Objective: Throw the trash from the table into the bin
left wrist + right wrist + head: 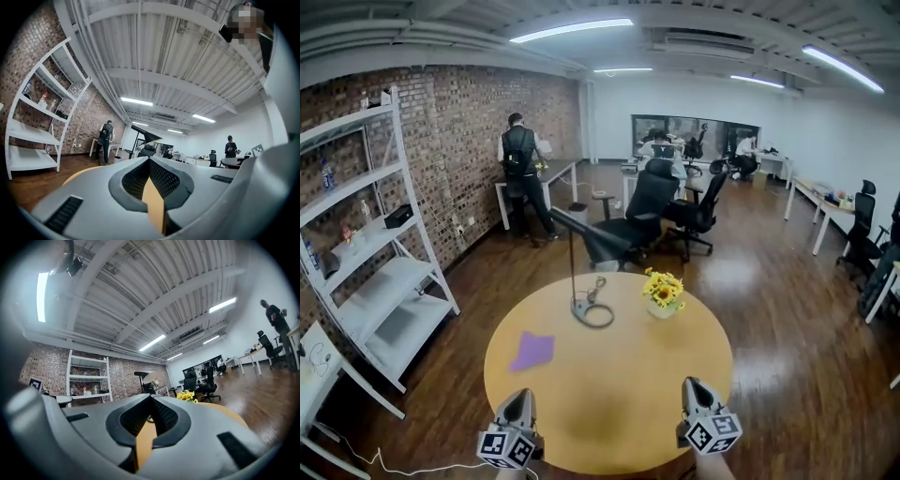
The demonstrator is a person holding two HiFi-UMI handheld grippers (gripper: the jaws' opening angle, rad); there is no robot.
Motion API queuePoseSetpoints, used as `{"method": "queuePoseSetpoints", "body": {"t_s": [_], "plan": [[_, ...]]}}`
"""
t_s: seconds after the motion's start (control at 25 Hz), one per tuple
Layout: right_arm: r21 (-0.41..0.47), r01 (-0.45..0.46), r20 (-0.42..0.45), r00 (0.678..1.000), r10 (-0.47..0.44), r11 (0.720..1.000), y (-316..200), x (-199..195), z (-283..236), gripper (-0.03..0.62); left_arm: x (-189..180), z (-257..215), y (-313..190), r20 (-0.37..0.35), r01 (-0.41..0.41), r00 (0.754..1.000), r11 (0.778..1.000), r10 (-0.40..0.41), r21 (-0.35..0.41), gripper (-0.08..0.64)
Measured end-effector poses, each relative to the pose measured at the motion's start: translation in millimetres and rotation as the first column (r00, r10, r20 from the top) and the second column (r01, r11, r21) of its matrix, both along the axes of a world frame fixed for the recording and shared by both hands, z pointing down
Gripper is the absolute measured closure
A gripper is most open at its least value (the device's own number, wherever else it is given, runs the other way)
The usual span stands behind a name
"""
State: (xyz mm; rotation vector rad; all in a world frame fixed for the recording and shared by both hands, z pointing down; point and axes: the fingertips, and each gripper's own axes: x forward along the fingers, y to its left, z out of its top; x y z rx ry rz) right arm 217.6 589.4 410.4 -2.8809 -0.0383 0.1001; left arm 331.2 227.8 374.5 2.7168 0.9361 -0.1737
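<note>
While the left tool [519, 398] and right tool [696, 386] hover shut and empty over the round bench's [619, 375] near edge, the purple trash scrap [532, 351] lies just ahead of the left tool, well apart from the right.

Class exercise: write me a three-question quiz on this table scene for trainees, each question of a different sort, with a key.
1. True or false: the purple scrap lies on the round table, apart from both grippers.
2. Which stands nearest the yellow flowers? A the lamp base; B a laptop; C a mug.
3. Fill in: the jaws of the left gripper and the right gripper are ____.
Key: 1 true; 2 A; 3 shut.
</note>
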Motion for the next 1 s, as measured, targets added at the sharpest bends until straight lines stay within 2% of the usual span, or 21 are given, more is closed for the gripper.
{"method": "queuePoseSetpoints", "body": {"t_s": [0.24,0.56,1.0], "plan": [[-0.034,-0.003,0.015,1.000,0.003,0.999,-20.0,3.3,-0.2,0.591,5.5,7.2,-20.3,0.013,-0.005,1.000,1.000,0.005,-0.008,0.560],[-0.072,0.012,0.047,0.999,-0.009,0.997,-33.6,9.5,3.2,0.591,1.6,7.0,-20.7,-0.006,-0.026,1.000,1.000,0.026,0.003,0.560],[-0.097,0.031,0.069,0.997,-0.025,0.995,-32.3,14.9,2.4,0.591,-4.9,6.8,-30.9,-0.001,0.012,1.000,1.000,-0.012,-0.017,0.560]]}}
